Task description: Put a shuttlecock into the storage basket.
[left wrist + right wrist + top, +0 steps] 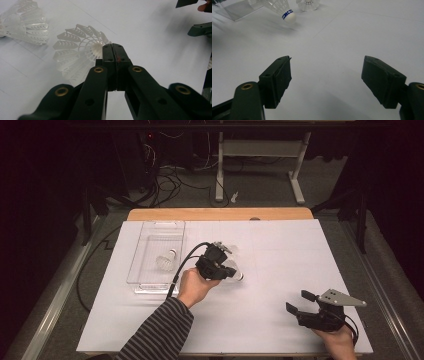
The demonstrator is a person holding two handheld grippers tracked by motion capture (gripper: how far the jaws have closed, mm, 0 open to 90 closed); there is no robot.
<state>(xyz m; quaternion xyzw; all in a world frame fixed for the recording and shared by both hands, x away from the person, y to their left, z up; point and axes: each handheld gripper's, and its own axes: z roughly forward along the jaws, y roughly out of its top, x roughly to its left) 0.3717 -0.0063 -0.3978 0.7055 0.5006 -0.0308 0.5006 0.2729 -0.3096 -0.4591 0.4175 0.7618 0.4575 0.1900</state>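
Note:
My left gripper (225, 271) hovers at mid-table, right of the tray. In the left gripper view its jaws (115, 51) are pressed together on the skirt rim of a white plastic shuttlecock (75, 53). That shuttlecock (234, 274) hangs tilted, with its blue-banded cork (289, 17) just above the paper. A second shuttlecock (25, 22) lies on the paper close behind it. A third shuttlecock (166, 261) lies inside the clear tray (150, 231). My right gripper (300, 302) rests at the front right, open, with nothing between its pads (327, 80).
White paper (280, 250) covers the wooden table, whose far edge (220, 214) shows beyond it. The clear tray stands at the left of the paper. Cables and a desk frame (260, 150) lie on the floor behind the table.

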